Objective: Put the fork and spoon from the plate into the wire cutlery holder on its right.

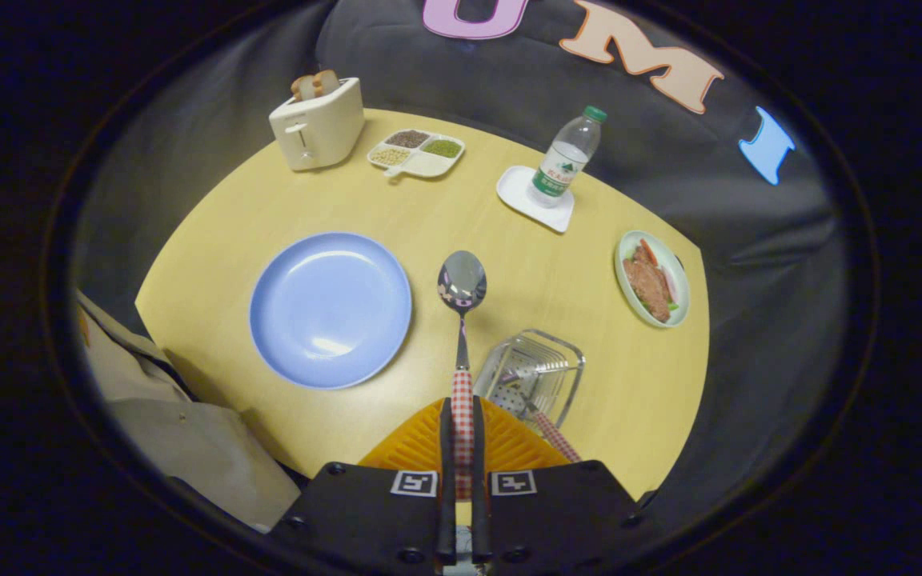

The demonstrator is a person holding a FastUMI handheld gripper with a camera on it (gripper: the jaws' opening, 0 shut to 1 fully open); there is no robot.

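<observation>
gripper (462, 436) clamped on the spoon (462, 320), shiny bowl, red-checked handle.

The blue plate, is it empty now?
Yes, empty. The blue plate shows only bare surface. The spoon is clamped in the gripper, and the fork already sits in the wire holder.

Bright overhead light is falling evenly on the round yellow wooden table (429, 208), leaving white glare patches on the glossy pale-blue round plate (330, 309) and glinting off the shiny metal spoon bowl (462, 280). Shadows are staying soft. Fisheye distortion is bending the table's rim, and the edges are dimming.
</observation>
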